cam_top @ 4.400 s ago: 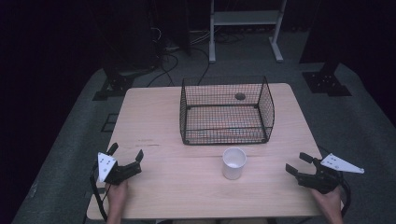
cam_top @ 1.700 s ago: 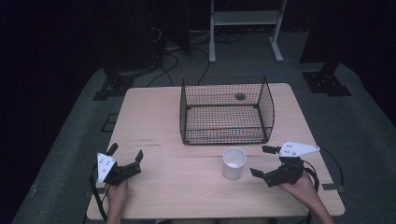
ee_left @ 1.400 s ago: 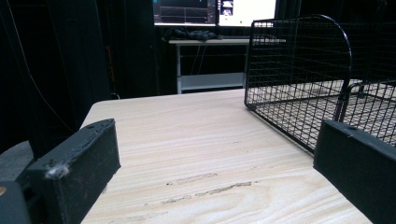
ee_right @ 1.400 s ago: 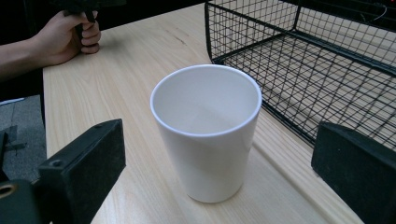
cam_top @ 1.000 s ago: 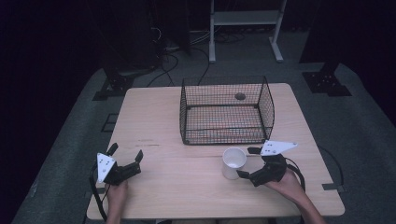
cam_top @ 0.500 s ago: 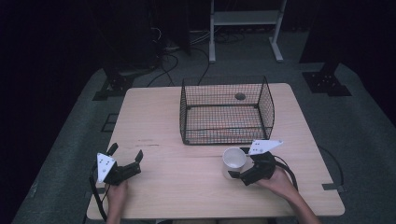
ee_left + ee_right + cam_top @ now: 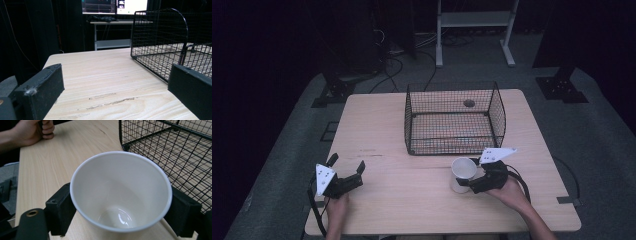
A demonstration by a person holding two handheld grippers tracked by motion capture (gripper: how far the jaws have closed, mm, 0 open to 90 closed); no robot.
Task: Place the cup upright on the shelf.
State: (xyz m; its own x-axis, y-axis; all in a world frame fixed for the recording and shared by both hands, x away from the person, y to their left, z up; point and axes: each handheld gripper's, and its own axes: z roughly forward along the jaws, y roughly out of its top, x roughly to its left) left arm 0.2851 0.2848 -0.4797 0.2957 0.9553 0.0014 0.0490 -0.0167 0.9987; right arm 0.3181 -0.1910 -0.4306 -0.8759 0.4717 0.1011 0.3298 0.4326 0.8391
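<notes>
A white empty cup (image 7: 463, 169) stands on the wooden table (image 7: 412, 205) just in front of the wire basket (image 7: 498, 113). My right gripper (image 7: 468, 184) has come at it from the right; its jaws have just been closing and now press on both sides of the cup (image 7: 120, 192), low on its wall. The right gripper (image 7: 122, 213) is shut on the cup. My left gripper (image 7: 347, 162) rests near the table's front left, open, with nothing between its jaws (image 7: 116, 87).
The black wire basket (image 7: 160, 37) is empty and sits at the table's middle back, close to the cup (image 7: 175, 147). A person's hand (image 7: 32, 131) holds the left gripper. Bare tabletop lies between the two grippers.
My right gripper has moved left from the table's right edge up to the cup, and its jaws have shut around it. The left gripper has stayed where it was.
</notes>
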